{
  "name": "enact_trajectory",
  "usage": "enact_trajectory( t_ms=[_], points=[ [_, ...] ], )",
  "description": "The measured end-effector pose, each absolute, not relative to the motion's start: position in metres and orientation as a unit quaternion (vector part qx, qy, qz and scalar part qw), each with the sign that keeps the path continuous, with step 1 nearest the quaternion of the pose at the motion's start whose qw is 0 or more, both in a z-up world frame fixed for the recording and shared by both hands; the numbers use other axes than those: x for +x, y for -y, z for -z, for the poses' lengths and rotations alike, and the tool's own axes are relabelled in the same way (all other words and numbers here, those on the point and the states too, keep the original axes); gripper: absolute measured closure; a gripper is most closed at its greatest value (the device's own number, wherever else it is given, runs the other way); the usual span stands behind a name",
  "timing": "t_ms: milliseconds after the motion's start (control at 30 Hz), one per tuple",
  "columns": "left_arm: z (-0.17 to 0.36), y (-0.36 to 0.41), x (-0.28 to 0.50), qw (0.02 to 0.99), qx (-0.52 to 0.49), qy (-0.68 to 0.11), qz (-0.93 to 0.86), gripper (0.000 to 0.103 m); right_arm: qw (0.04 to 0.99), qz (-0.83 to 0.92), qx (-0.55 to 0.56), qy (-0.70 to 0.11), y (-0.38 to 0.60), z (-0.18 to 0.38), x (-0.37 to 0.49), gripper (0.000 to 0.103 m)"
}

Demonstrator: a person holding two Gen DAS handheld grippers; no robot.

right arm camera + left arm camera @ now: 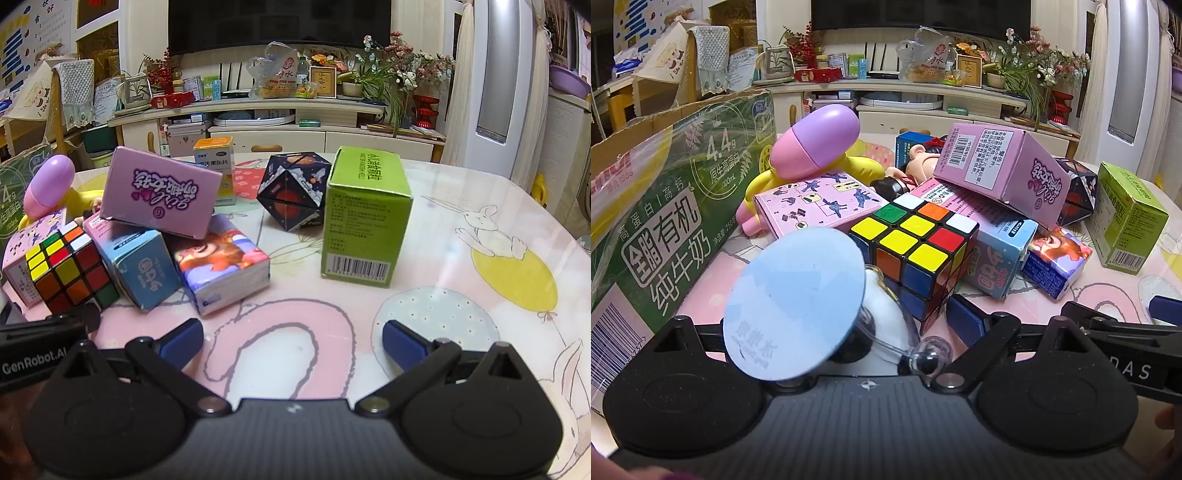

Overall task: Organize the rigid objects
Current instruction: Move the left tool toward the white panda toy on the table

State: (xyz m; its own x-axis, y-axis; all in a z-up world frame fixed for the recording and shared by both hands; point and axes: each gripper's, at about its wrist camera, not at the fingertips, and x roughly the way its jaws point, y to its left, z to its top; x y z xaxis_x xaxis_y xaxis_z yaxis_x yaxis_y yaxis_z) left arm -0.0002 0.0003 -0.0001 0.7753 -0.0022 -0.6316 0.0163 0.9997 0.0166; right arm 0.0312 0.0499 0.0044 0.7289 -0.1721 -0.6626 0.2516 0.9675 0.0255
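Keep the left gripper [871, 328] clamped on the clear dome [886, 325] with its blue disc [794, 302], low and left of centre in the left wrist view; swing it left over the open top of the green milk carton [665, 206] at the left edge, clear of the Rubik's cube [916, 251] just beyond, and let go only once inside. Visible only in the left wrist view: dome, carton opening and the doll [916, 158] behind the pile. Shown only in the right wrist view: an orange-and-white box [216, 155] at upper centre, and low centre, the right gripper [293, 343], jaws wide apart and empty over the table [461, 314].
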Motion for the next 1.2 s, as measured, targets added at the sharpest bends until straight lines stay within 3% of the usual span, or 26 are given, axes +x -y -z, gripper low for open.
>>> enact_trajectory(
  t_ms=[533,1200],
  points=[
    [-0.004,-0.02,-0.056,0.935,0.025,-0.353,0.016,0.0,0.928,0.113,0.053,-0.35,-0.056,-0.011,-0.005,0.001],
    [-0.046,-0.078,-0.11,0.952,0.032,-0.305,0.011,0.0,0.958,0.081,0.039,-0.271,-0.119,-0.088,-0.094,0.001]
  ],
)
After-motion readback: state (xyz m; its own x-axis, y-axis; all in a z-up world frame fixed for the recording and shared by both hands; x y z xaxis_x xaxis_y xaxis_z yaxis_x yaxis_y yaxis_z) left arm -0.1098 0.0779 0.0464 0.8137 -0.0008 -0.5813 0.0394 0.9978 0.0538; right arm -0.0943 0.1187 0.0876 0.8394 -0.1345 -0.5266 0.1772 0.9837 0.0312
